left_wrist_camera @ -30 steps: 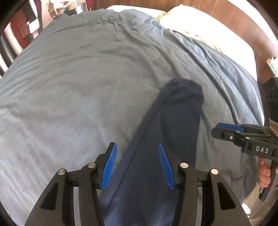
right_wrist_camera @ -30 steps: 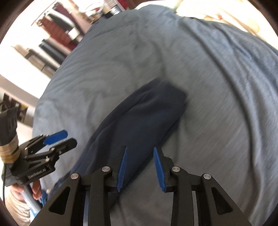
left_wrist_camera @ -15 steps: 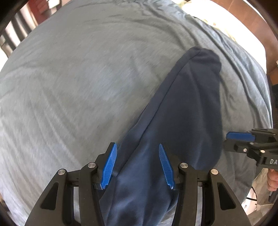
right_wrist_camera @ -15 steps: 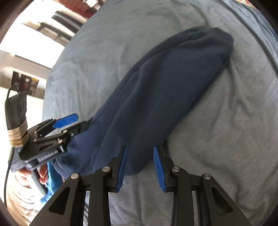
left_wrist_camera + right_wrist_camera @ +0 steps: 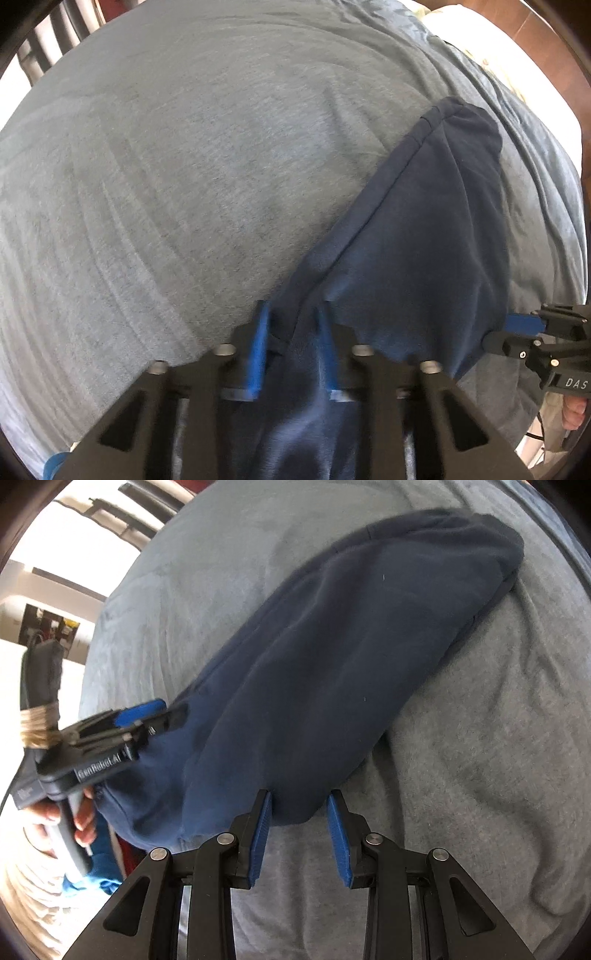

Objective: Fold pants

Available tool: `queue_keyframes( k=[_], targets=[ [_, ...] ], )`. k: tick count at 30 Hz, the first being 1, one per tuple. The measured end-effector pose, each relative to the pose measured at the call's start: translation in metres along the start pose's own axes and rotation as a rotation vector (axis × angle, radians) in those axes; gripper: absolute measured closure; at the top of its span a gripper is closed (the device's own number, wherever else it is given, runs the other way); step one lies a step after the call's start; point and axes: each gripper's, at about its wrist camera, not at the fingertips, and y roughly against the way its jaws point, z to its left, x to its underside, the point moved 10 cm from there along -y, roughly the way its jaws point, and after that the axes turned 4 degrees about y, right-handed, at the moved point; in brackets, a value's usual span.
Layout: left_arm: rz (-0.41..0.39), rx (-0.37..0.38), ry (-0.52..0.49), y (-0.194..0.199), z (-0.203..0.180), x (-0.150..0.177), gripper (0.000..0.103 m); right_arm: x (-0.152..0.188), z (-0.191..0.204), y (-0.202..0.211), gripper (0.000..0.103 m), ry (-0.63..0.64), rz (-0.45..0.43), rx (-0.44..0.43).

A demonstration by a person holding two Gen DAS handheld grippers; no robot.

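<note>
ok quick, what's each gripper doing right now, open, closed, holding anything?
Left gripper: jaws just closed in, pinching the navy pants.
Right gripper: open, the pants' edge between its pads, not gripped.

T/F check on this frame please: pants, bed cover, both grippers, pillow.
1. The pants lie on a grey-blue bed cover. True.
2. The left gripper has its jaws wide apart over bare cover. False: its jaws have just been closing and pinch pants fabric.
3. The right gripper has the pants edge between open jaws. True.
4. The pants are bright red. False: dark navy.
5. A pale pillow lies at the far corner of the bed. True.
</note>
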Motion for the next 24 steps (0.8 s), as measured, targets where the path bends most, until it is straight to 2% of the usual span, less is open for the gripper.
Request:
queue_keyframes(
  k=[3,7,15,17,20,22,24],
  targets=[
    [-0.014,-0.026,0.0,0.003,0.002,0.001,0.086,0.008,-0.001,-0.006,0.071,0.006,0.026,0.005],
    [-0.035,-0.064,0.013,0.01,0.012,0.0,0.087,0.009,0.0,-0.008,0.071,0.017,0.028,0.017],
    [-0.029,-0.072,0.061,-0.005,0.021,-0.001,0.084,0.011,-0.006,-0.018,0.071,0.05,0.054,0.078],
    [-0.032,-0.069,0.072,-0.004,0.021,-0.002,0.08,0.012,-0.005,-0.02,0.071,0.062,0.06,0.093],
    [-0.058,-0.081,0.082,0.008,0.02,-0.003,0.066,0.014,-0.003,-0.016,0.071,0.067,0.069,0.102],
    [-0.097,-0.088,0.09,0.023,0.02,-0.003,0.059,0.014,-0.002,-0.008,0.071,0.075,0.061,0.106],
    [-0.145,-0.1,0.108,0.044,0.021,-0.003,0.048,0.014,0.002,0.003,0.071,0.095,0.042,0.117]
  ],
)
